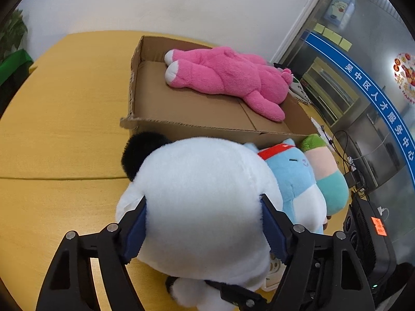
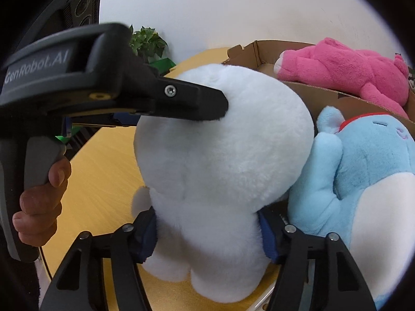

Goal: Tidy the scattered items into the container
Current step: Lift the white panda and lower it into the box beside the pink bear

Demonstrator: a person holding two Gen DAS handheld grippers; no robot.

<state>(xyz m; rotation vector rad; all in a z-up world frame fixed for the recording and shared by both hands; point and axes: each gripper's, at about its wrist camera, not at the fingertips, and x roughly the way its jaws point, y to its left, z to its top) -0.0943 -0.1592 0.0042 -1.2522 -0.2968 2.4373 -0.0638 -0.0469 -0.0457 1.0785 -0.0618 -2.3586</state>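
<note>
White plush toy, upright just before the cardboard box, is clasped twice: head by the left gripper, body by the right gripper.

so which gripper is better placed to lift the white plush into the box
Neither alone. The left gripper squeezes the white plush's big head, the right gripper its body. Forced to choose: left, which faces the cardboard box directly.
</note>
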